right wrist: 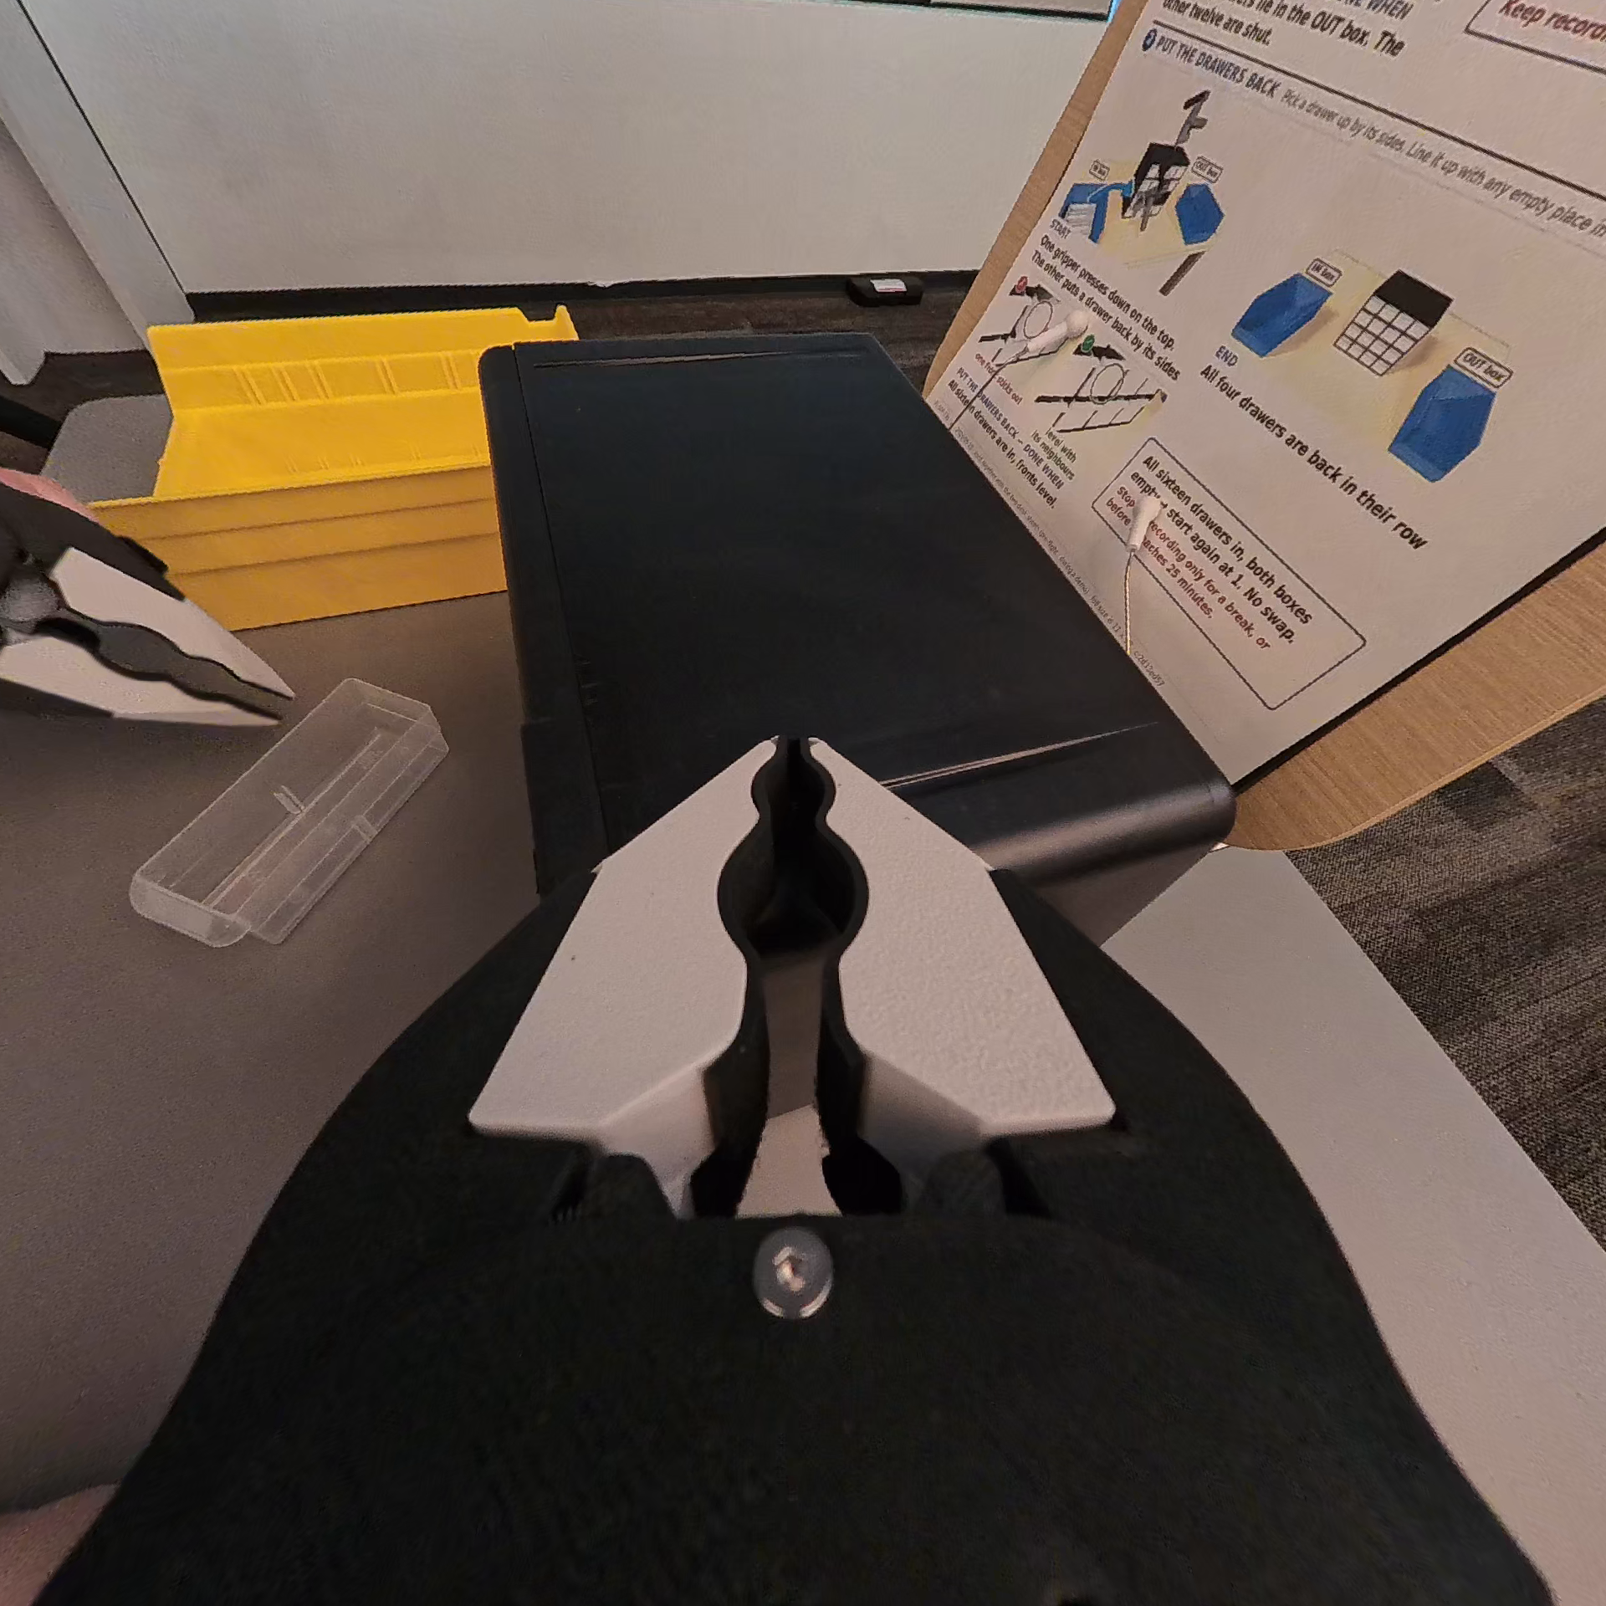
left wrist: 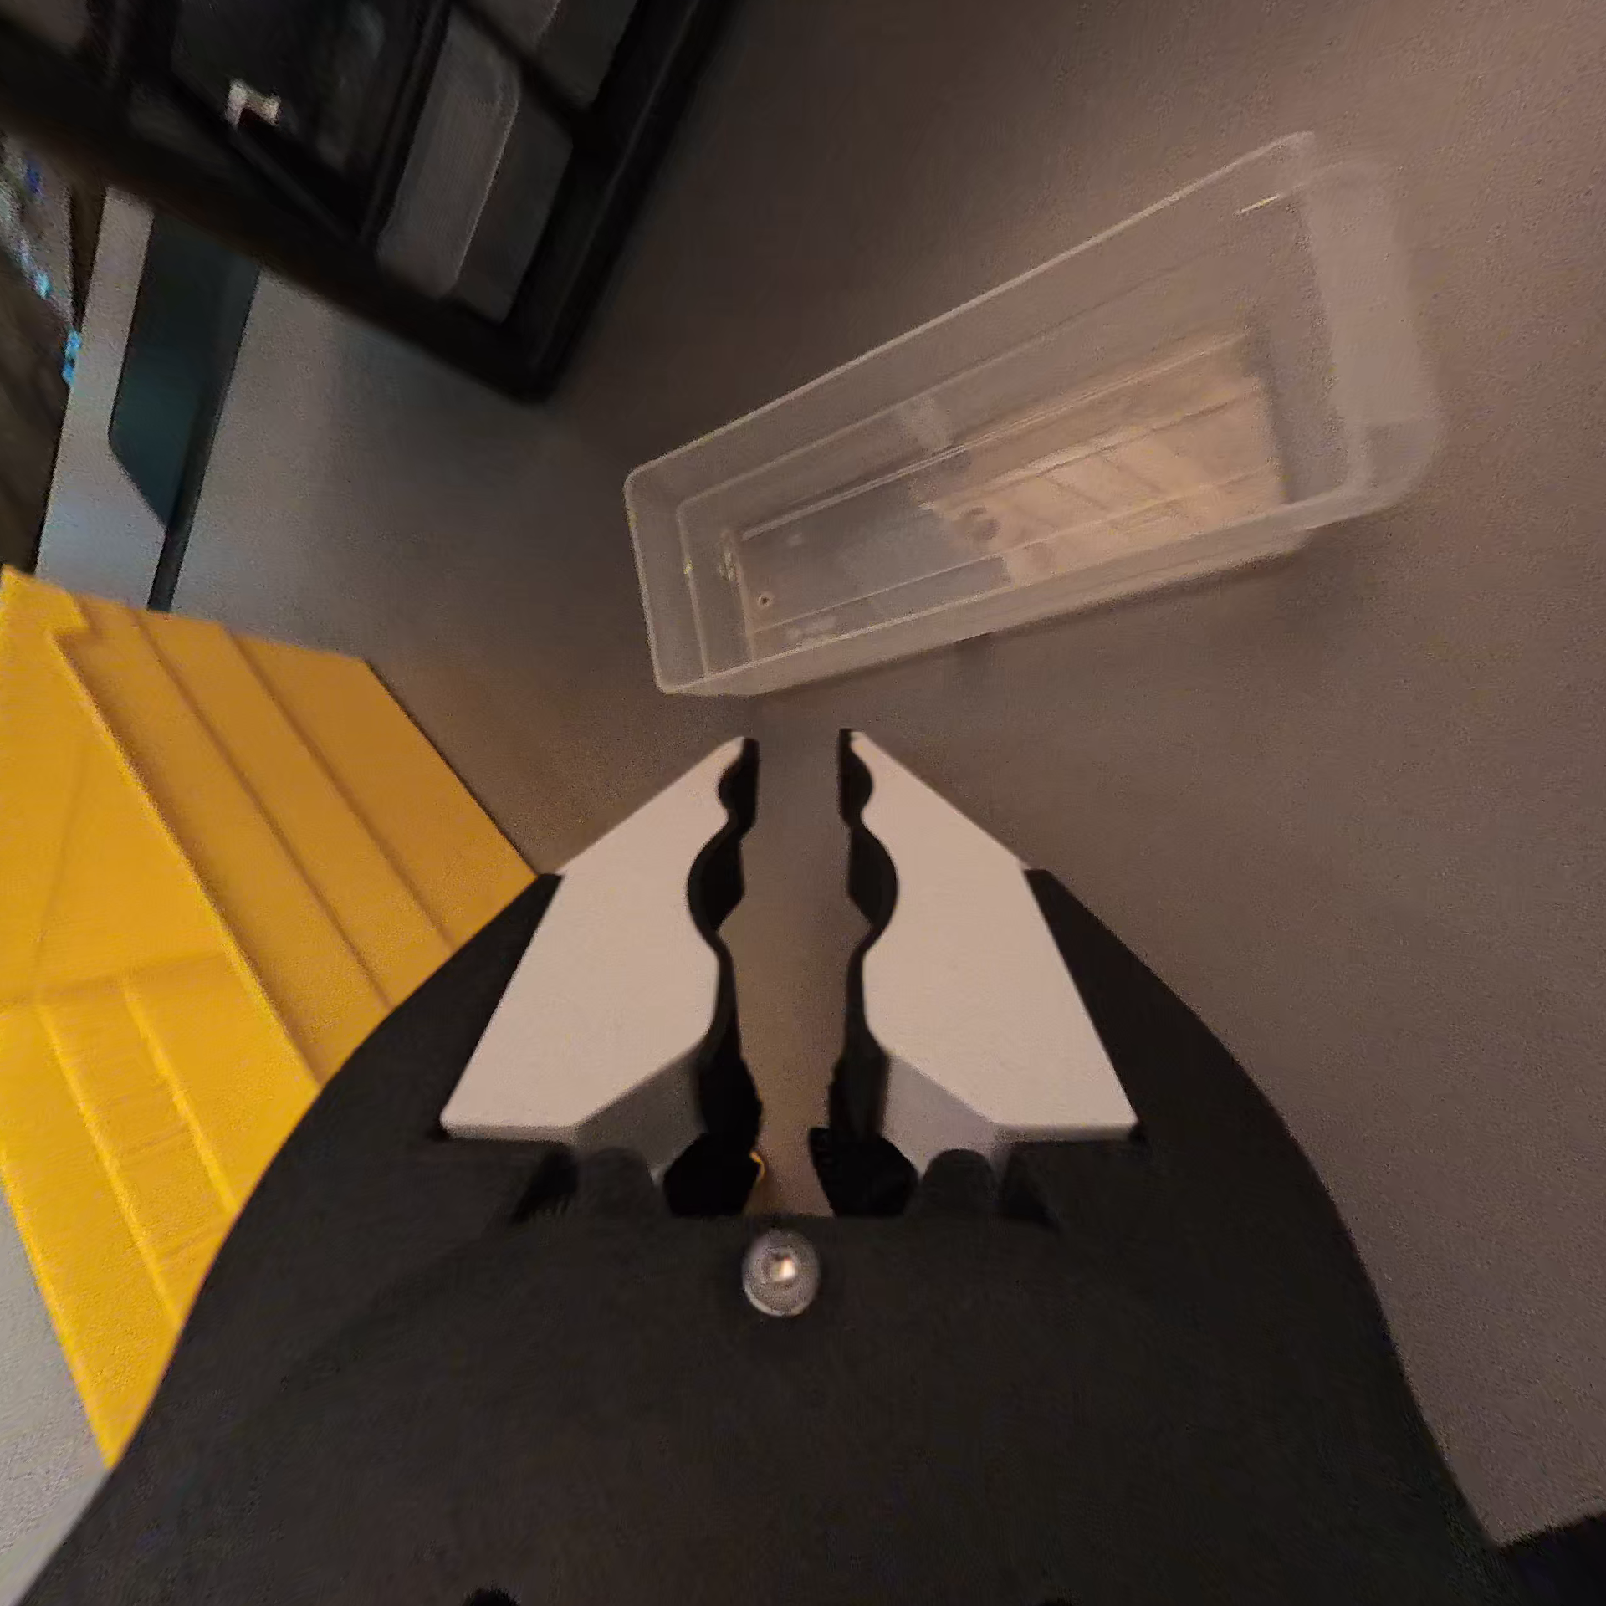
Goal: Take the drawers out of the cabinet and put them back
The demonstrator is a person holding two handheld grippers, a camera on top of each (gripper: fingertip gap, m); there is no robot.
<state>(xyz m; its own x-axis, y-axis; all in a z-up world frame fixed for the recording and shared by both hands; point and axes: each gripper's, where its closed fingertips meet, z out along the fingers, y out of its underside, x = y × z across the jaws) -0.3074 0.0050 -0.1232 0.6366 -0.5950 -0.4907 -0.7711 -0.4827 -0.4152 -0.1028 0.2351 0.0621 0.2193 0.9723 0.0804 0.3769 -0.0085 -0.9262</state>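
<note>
So the clear plastic rectangular drawer (right wrist: 291, 812) lies on the grey desk (right wrist: 261, 1043) beside the black cabinet (right wrist: 782, 556), left tongs (left wrist: 797, 752) slightly spread just short of it, right tongs (right wrist: 793, 746) pressed together, holding nothing.

We see the cabinet (left wrist: 365, 174) only as a blurred corner cut off top-left in left wrist view; its drawer fronts are too smeared to count. The yellow bin (left wrist: 174, 912) runs off the left edge. In right wrist view the instruction board (right wrist: 1304, 348) is cut off top & right, and the left gripper (right wrist: 282, 702) is cropped at the left edge, so we can't tell its jaw gap there.
</note>
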